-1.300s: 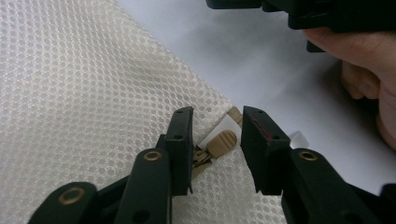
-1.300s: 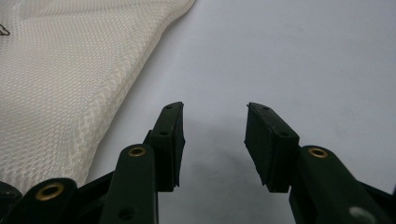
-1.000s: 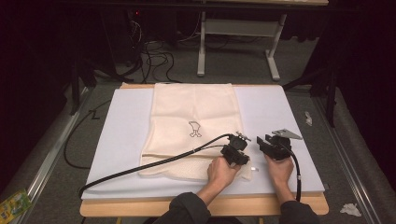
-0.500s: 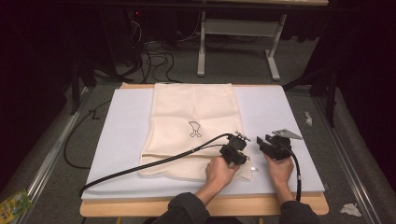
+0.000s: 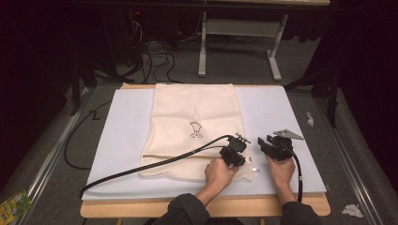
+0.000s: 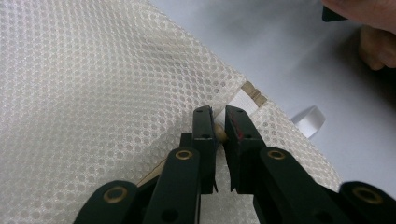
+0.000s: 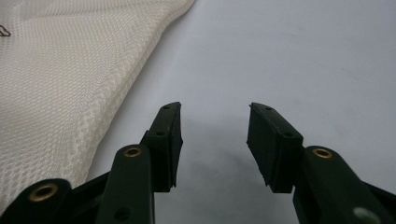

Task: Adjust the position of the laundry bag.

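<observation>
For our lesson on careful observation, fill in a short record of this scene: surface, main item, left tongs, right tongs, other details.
surface: white board on a wooden table
main item: cream mesh fabric bag, lying flat, small dark drawing on it
left tongs: have just been closing; pinched on the mesh bag's near corner edge
right tongs: open, nothing between them, over bare white board beside the bag
other details: white loop tab at the bag's corner

The left hand-held gripper [image 6: 219, 122] has just been closing, jaws nearly together; the right hand-held gripper [image 7: 214, 122] gapes wide.
</observation>
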Demonstrator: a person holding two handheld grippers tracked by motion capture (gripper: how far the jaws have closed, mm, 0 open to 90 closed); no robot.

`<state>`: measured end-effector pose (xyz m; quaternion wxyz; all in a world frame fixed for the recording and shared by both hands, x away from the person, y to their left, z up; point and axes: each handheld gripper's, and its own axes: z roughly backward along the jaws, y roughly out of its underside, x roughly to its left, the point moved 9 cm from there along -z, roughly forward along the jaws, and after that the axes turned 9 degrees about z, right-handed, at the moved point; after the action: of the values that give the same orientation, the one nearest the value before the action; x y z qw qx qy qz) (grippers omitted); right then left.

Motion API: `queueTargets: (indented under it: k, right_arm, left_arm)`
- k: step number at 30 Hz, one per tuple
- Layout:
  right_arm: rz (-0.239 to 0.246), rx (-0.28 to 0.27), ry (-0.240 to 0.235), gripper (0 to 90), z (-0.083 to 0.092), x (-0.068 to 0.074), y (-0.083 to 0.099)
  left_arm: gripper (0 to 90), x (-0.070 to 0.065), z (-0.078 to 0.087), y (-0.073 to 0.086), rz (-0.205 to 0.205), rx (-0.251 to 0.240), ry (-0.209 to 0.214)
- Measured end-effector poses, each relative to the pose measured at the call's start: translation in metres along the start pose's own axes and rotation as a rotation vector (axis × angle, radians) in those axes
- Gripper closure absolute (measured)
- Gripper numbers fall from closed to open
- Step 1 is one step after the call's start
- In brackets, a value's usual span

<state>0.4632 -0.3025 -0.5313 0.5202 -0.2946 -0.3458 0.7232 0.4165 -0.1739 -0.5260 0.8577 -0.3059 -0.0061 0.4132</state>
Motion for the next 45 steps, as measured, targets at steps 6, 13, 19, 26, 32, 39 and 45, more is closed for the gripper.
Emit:
queueTargets:
  k: [6, 13, 19, 26, 32, 39, 45]
  right_arm:
    - [0.011, 0.011, 0.004, 55.3, -0.001, 0.001, 0.000]
    - [0.001, 0.012, -0.023, 55.9, -0.001, 0.001, 0.001]
    - [-0.052, 0.018, -0.087, 56.0, -0.001, 0.001, 0.001]
    - [-0.079, 0.036, -0.226, 56.1, 0.007, 0.019, -0.002]
    - [-0.127, 0.063, -0.333, 56.1, 0.017, 0.031, -0.005]
    - [-0.186, 0.112, -0.442, 51.6, 0.024, 0.044, -0.003]
    - [-0.258, 0.128, -0.529, 47.1, 0.026, 0.052, -0.007]
  left_arm:
    - [87.1, 0.000, 0.006, -0.001, -0.019, 0.000, 0.020]
    - [87.3, 0.001, 0.017, -0.004, -0.039, -0.031, 0.057]
    - [87.3, 0.004, 0.025, -0.005, -0.039, -0.060, 0.091]
    - [87.4, 0.004, 0.034, -0.008, -0.042, -0.086, 0.117]
    - [87.4, 0.009, 0.034, -0.004, -0.030, -0.095, 0.128]
    - [87.3, 0.008, 0.036, -0.005, -0.037, -0.106, 0.127]
    - [87.3, 0.008, 0.038, -0.007, -0.039, -0.115, 0.128]
